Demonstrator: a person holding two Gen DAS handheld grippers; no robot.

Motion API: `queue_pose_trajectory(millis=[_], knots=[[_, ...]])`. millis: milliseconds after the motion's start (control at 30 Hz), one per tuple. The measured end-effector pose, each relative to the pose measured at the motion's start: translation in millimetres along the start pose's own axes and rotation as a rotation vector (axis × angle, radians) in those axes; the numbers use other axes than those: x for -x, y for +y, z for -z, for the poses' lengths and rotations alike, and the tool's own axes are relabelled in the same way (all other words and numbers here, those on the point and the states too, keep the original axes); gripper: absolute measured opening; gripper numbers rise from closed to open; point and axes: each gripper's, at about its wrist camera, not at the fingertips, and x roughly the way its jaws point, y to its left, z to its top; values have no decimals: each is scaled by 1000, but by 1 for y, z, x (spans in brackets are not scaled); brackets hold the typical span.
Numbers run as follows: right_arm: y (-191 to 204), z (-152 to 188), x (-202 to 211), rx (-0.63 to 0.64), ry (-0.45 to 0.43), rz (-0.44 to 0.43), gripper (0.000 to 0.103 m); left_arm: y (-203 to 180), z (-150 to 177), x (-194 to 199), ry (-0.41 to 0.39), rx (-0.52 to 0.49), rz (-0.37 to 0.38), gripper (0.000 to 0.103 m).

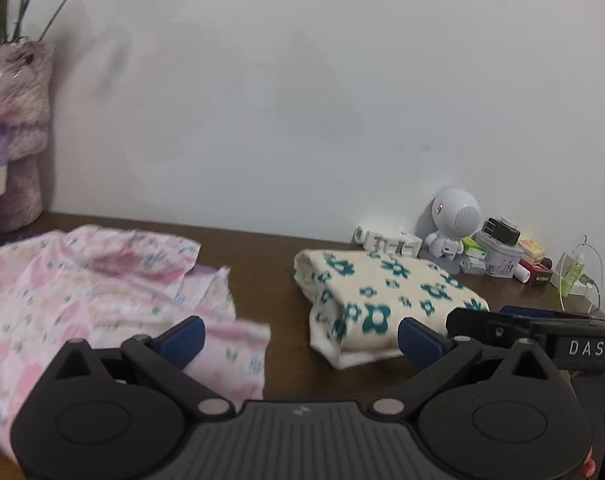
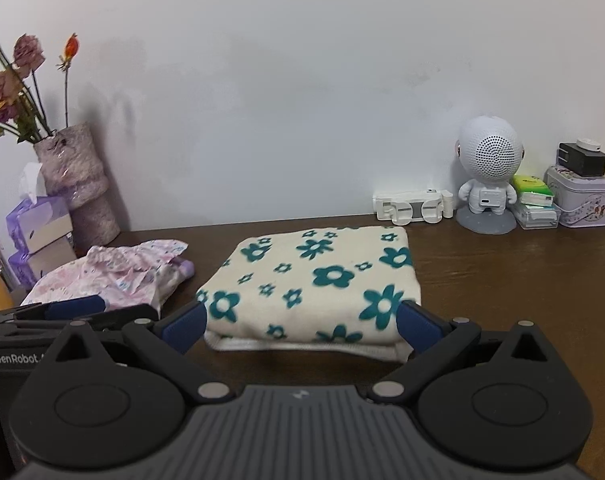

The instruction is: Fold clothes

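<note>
A cream garment with teal flowers [image 2: 318,280] lies folded into a neat block in the middle of the brown table [image 2: 502,280]; the left wrist view shows it right of centre, cream garment [image 1: 382,296]. A pink floral garment [image 1: 102,300] lies spread and rumpled to its left, pink garment [image 2: 118,276]. My left gripper [image 1: 300,338] is open just above the pink cloth's right edge, holding nothing. My right gripper [image 2: 300,328] is open in front of the folded block, its blue pads level with the block's near corners, nothing between them.
A grey vase with dried flowers [image 2: 78,184] and a purple tissue box [image 2: 38,224] stand at the back left. At the back right are a white robot-shaped speaker [image 2: 488,176], a white plastic holder [image 2: 412,208], a tin [image 2: 580,200] and small boxes. The wall is close behind.
</note>
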Motion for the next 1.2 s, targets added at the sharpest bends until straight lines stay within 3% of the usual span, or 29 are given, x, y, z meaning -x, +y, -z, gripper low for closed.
queue_pose_trajectory(millis=[867, 1200], knots=[[76, 76, 113, 15, 18, 9, 103, 6, 70, 144, 8, -98, 3, 103], [103, 99, 168, 29, -11, 4, 103, 3, 90, 204, -30, -130, 10, 103]])
